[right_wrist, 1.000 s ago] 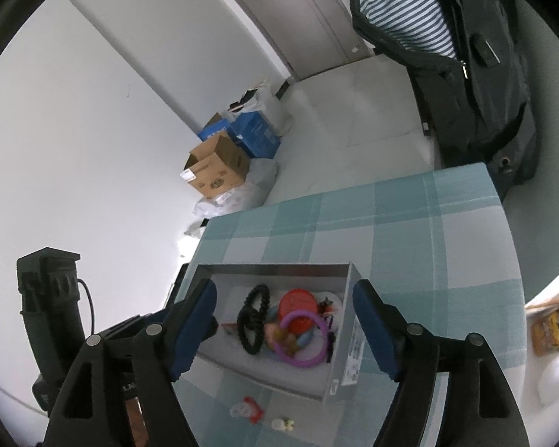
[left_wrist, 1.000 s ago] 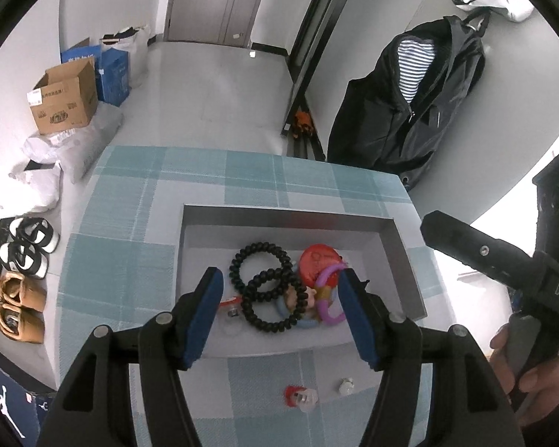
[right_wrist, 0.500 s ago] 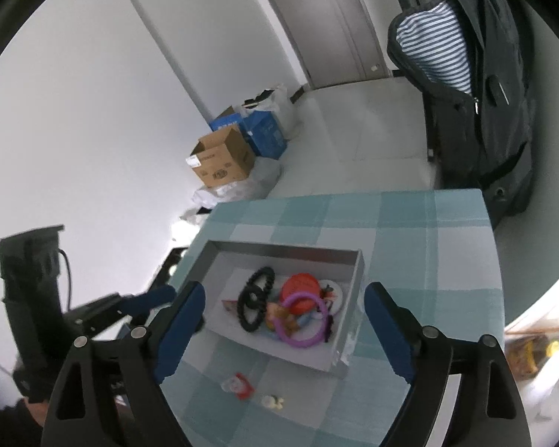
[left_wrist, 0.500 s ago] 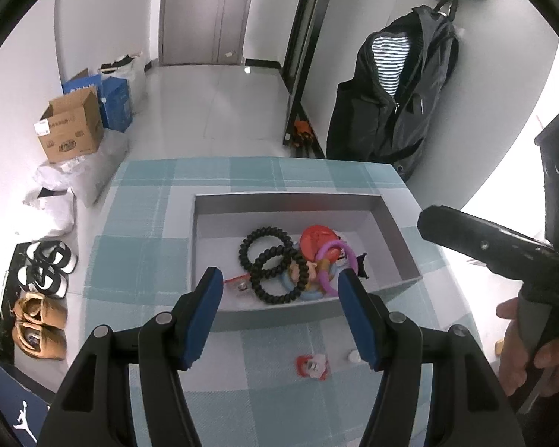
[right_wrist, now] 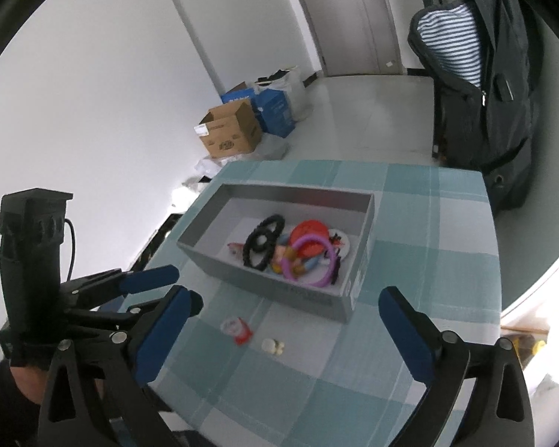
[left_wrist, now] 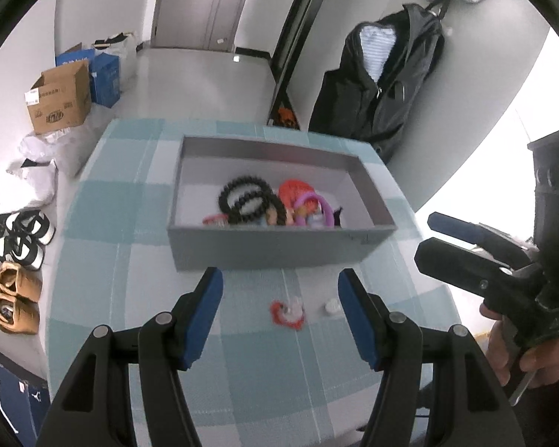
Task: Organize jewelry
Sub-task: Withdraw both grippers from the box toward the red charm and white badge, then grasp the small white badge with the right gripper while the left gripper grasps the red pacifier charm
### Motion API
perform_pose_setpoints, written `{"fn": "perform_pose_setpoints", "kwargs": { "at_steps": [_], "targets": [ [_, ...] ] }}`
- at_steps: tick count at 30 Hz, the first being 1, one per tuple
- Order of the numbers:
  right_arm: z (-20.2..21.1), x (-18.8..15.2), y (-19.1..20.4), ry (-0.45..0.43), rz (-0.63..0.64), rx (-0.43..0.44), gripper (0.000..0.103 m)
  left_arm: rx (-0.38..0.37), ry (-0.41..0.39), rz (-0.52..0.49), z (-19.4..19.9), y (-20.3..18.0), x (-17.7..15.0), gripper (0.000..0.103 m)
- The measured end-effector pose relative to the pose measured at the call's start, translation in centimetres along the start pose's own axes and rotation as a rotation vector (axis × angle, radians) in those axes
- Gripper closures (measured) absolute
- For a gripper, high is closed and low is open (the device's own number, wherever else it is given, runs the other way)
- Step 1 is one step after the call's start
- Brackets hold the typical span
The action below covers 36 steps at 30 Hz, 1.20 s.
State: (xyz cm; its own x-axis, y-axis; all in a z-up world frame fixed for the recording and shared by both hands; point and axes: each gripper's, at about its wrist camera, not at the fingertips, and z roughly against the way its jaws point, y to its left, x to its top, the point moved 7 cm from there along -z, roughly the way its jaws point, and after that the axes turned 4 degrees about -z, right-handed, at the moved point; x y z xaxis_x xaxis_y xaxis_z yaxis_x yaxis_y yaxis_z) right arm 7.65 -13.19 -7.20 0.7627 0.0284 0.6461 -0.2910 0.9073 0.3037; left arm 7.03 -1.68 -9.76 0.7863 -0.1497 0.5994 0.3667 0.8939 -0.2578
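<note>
A grey box (left_wrist: 279,249) (right_wrist: 279,292) stands on the checked tablecloth. It holds black bead bracelets (left_wrist: 248,201) (right_wrist: 261,246), a purple ring (left_wrist: 318,205) (right_wrist: 311,260), an orange-red piece (left_wrist: 296,190) and other small pieces. In front of the box lie a small red-and-white piece (left_wrist: 287,311) (right_wrist: 237,327) and a small white piece (left_wrist: 331,306) (right_wrist: 272,345). My left gripper (left_wrist: 279,316) is open and empty, above the table in front of the box. My right gripper (right_wrist: 283,331) is open and empty, also in front of the box.
The table's edges (left_wrist: 78,193) drop to the floor on all sides. A dark jacket (left_wrist: 384,85) hangs at the back right. Cardboard and blue boxes (left_wrist: 59,97) and shoes (left_wrist: 15,246) lie on the floor at the left.
Both grippers have pulled back and away from the box, so the box now sits farther off and the two small pieces lie between the fingers. Both stayed open.
</note>
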Motion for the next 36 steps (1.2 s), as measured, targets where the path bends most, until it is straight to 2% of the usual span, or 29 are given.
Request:
{"fn": "perform_pose_setpoints", "kwargs": {
  "at_steps": [4, 8, 10, 12, 14, 16, 20, 24, 29, 31, 34, 36],
  "targets": [
    [0.1, -1.4, 0.0, 0.019, 0.04, -0.016, 0.001, 0.009, 0.031, -0.01, -0.5, -0.1, -1.0, 0.043],
    [-0.9, -2.8, -1.0, 0.063, 0.026, -0.033, 0.002, 0.024, 0.06, -0.011, -1.1, -0.1, -1.5, 0.043],
    [-1.2, -3.3, -1.4, 0.081, 0.017, -0.025, 0.006, 0.037, 0.065, -0.022, -1.1, -0.2, -1.8, 0.043],
    [-1.7, -3.9, -1.4, 0.104, 0.032, -0.033, 0.019, 0.039, 0.066, -0.035, -0.9, -0.4, -2.0, 0.043],
    [-2.2, -4.3, -1.2, 0.125, 0.052, -0.03, 0.021, 0.049, 0.072, -0.04, -0.9, -0.4, -2.3, 0.043],
    [-2.7, -4.7, -0.6, 0.138, 0.075, -0.011, 0.029, 0.056, 0.085, -0.031, -1.1, -0.2, -2.7, 0.043],
    [-4.4, -5.1, 0.4, 0.175, 0.117, 0.001, 0.051, 0.07, 0.109, -0.017, -1.4, 0.3, -3.6, 0.043],
    [-5.9, -5.7, 1.3, 0.214, 0.145, -0.017, 0.057, 0.081, 0.117, -0.017, -1.3, 0.8, -4.0, 0.043],
    [-6.5, -5.8, 2.5, 0.215, 0.195, -0.039, 0.06, 0.087, 0.117, -0.002, -1.2, 1.4, -4.1, 0.043],
    [-6.5, -6.0, 2.9, 0.215, 0.243, -0.08, 0.063, 0.082, 0.119, 0.01, -1.3, 1.6, -4.0, 0.043],
    [-6.5, -6.4, 3.1, 0.206, 0.298, -0.136, 0.073, 0.081, 0.118, 0.022, -1.3, 1.8, -3.8, 0.043],
    [-6.4, -6.4, 2.9, 0.206, 0.293, -0.14, 0.088, 0.081, 0.114, 0.024, -1.3, 1.8, -3.6, 0.043]
  ]
}}
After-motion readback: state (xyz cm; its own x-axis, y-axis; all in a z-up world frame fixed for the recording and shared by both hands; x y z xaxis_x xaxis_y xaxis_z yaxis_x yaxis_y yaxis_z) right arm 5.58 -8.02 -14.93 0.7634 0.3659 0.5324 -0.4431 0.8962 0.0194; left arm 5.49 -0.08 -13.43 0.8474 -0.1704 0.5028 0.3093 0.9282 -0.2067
